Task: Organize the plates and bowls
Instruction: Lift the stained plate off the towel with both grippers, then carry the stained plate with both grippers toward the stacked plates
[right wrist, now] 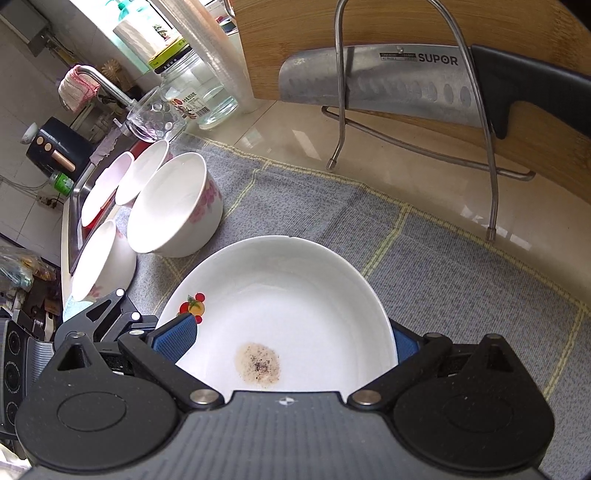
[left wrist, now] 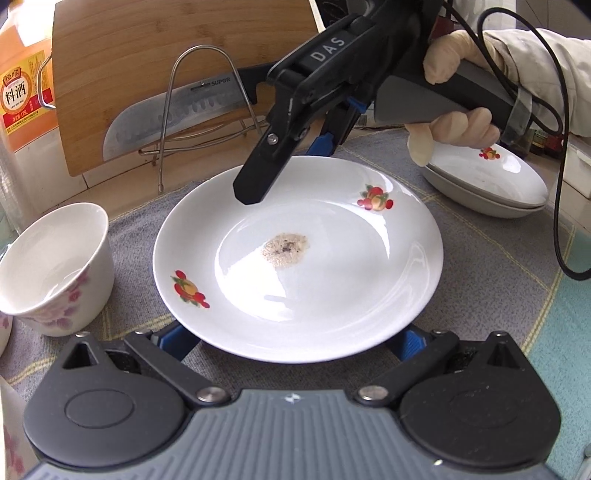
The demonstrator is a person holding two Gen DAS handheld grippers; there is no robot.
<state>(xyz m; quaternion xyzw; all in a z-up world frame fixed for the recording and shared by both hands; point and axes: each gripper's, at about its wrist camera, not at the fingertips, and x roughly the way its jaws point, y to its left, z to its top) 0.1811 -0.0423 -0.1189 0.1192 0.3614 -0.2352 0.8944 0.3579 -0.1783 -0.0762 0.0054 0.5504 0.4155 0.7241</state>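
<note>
**Two grippers meet at a stained white plate**

The left gripper (left wrist: 291, 341) has its blue-padded fingers (left wrist: 175, 341) spread wide at the near rim of a white plate (left wrist: 332, 295); the pads sit at or under the rim, and whether they touch it cannot be told. The right gripper (right wrist: 291, 338), held by a gloved hand (left wrist: 458, 125), also has its fingers (right wrist: 175, 334) wide apart, one on each side of the same plate. From the left wrist view, one black finger hangs over the plate's far rim.

The plate lies flat on a grey cloth mat (left wrist: 480, 240). It bears fruit motifs and a brownish stain (left wrist: 286, 249) at its middle.

On the person's right, two more plates (left wrist: 491, 184) are stacked on the mat. On the left stand four white bowls with pink flowers (right wrist: 173, 210), close together near the sink edge.

Behind the mat, a wire rack (right wrist: 458, 110) holds a cleaver (right wrist: 388, 81) and a bamboo cutting board (right wrist: 406, 22). A cooking-wine bottle (left wrist: 26, 85) stands at far left.
</note>
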